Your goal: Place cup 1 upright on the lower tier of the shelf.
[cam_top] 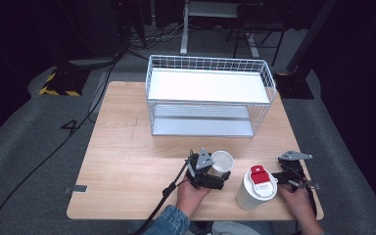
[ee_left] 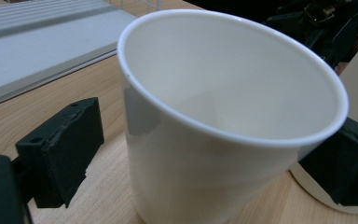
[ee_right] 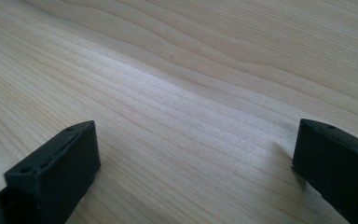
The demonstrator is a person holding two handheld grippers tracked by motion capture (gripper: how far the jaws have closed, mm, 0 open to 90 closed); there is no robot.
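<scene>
Left gripper (ee_left: 205, 154) jaws spread wide around my open white paper cup (ee_left: 223, 116), upright on the light wooden table (cam_top: 127, 161); contact unclear. Right gripper (ee_right: 196, 172) gapes over bare wood, lidded white cup with red tab (cam_top: 255, 188) at its 9 o'clock.

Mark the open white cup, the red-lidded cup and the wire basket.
open white cup (ee_left: 205, 154): left gripper view, outer wall.
red-lidded cup (cam_top: 260, 175): high view, red flap on the lid.
wire basket (cam_top: 270, 81): high view, right rim.
</scene>
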